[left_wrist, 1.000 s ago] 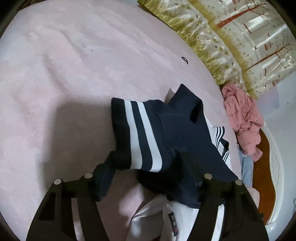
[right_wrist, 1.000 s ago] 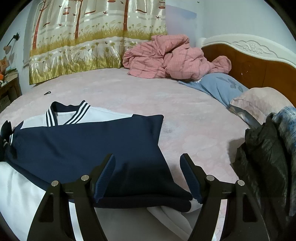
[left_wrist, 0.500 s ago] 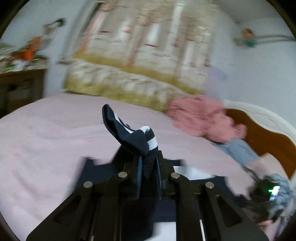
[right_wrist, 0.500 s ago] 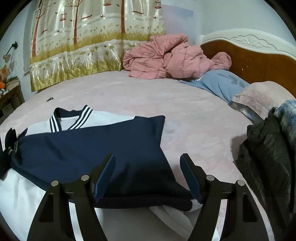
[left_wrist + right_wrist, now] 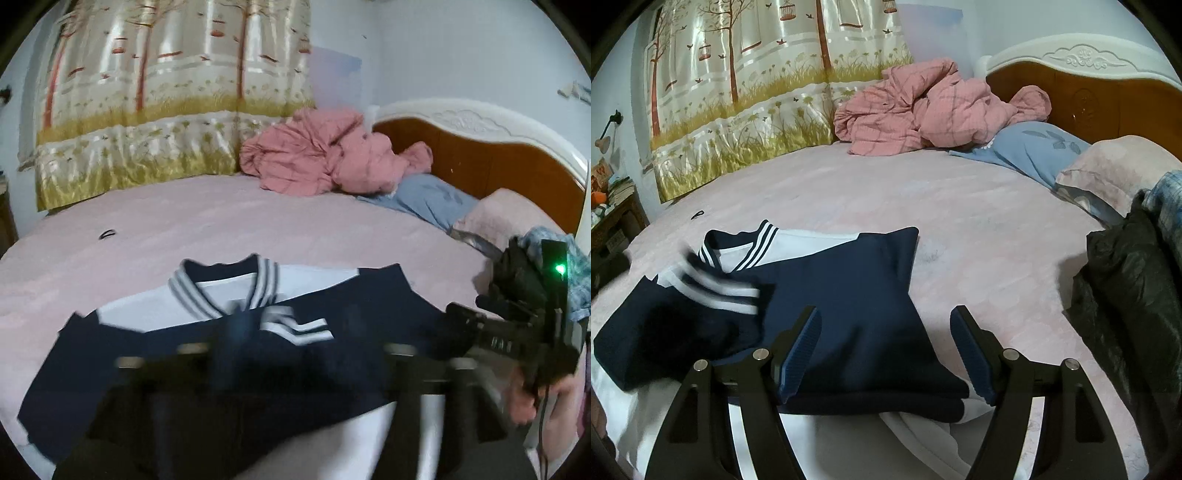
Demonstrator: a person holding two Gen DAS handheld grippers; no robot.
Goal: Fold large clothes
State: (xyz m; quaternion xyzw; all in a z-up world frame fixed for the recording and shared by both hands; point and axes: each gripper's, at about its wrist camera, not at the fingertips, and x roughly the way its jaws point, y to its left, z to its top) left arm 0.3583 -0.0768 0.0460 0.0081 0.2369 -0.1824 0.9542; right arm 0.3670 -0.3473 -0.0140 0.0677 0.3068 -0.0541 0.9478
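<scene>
From the left wrist, the navy-and-white jacket (image 5: 236,332) was seen lying on the pink bed (image 5: 258,229), its striped cuff (image 5: 295,326) dropped across the chest. The left hand-held gripper (image 5: 291,332) was badly blurred — its jaws had just been opening, nothing pinched between them. From the right wrist, the right hand-held gripper (image 5: 886,354) was spread over the folded navy sleeve (image 5: 849,295), gripping nothing. The cloth was judged soft, light and limp — best taken at the hem or a firm ribbed edge.
</scene>
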